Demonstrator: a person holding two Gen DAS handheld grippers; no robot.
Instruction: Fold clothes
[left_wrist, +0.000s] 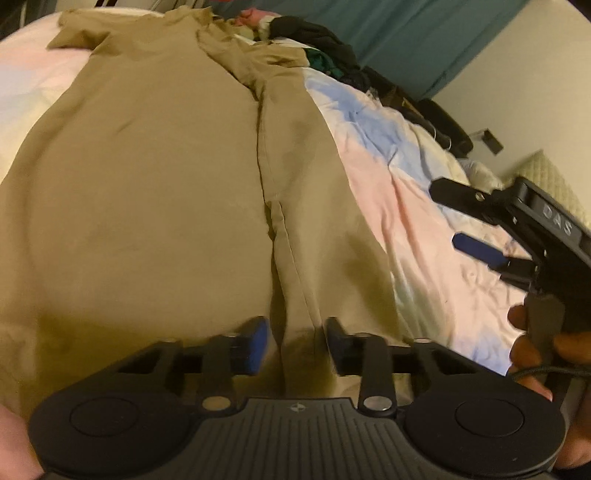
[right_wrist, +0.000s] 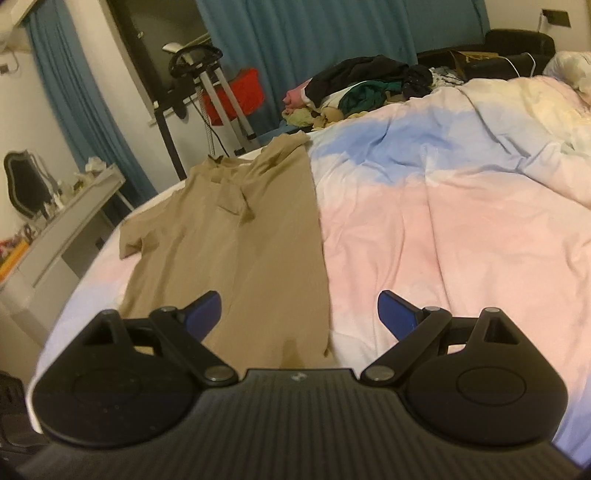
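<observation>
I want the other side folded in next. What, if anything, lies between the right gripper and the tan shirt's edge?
Nothing visible does. The right gripper is open over the tan shirt near its hem, with only shirt and bare duvet between its fingers. The clothes pile sits far off, beyond the collar.

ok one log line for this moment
task: fold clothes | shirt: flat on bed, right side folded in | left gripper: open at hem | right gripper: open, empty
</observation>
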